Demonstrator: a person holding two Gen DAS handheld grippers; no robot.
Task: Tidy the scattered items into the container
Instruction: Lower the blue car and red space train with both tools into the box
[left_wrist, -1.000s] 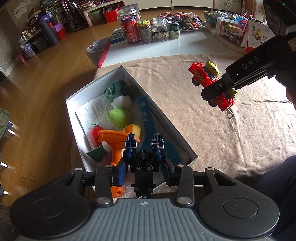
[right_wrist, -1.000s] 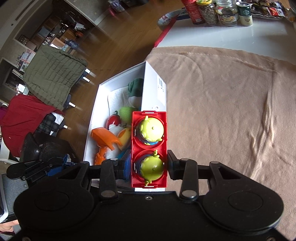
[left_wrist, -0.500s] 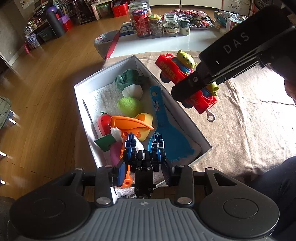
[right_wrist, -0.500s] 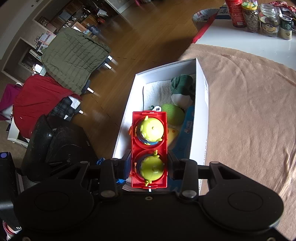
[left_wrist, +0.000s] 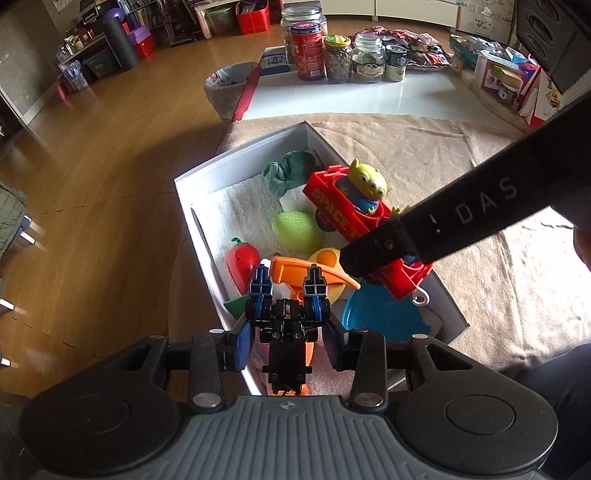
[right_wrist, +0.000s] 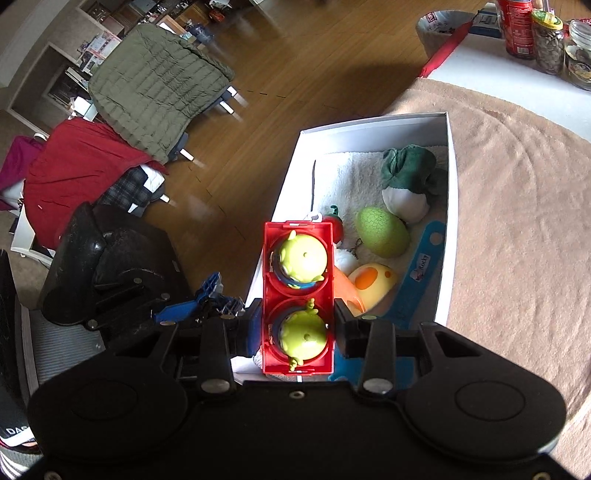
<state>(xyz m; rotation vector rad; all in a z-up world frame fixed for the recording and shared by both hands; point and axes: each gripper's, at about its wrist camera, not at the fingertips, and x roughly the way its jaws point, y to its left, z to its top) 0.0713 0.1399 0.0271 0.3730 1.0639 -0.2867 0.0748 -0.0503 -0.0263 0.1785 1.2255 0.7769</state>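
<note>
Filling up: box (left_wrist: 236, 158) on table (left_wrist: 424, 147) already holds egg (left_wrist: 297, 230), scoop, soft toys | right hand-held gripper (right_wrist: 297, 332) clamps red car (right_wrist: 297, 295) above box, unreleased | left hand-held gripper (left_wrist: 286, 338) clamps robot (left_wrist: 286, 314) at box's near end, unreleased

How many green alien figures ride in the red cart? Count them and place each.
2. One green alien sits in the cart's far seat, over the white box; the other sits in the near seat, between the right gripper's fingers.
</note>
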